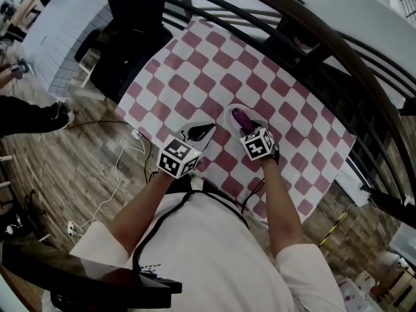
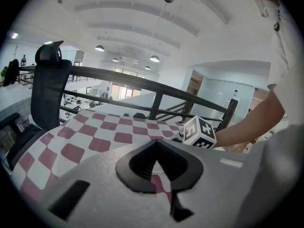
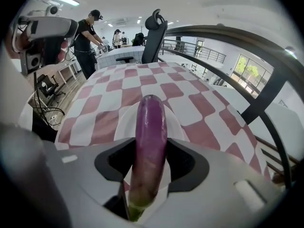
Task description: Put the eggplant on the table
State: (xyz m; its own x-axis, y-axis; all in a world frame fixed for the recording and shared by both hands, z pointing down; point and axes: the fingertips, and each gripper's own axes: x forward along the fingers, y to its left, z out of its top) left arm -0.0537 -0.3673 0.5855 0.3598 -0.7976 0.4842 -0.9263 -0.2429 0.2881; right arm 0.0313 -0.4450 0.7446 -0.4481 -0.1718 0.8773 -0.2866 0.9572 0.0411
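Currently your right gripper (image 3: 152,165) clamps the eggplant (image 3: 151,122) lengthwise, tip pointing away over the plate (image 3: 124,122) (green stem shows only in the right gripper view); your left gripper (image 2: 159,167) is closed, empty.

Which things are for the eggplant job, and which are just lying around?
For the job: eggplant, right hand-held gripper, white plate, table.
Just lying about: office chair, railing, floor cables.
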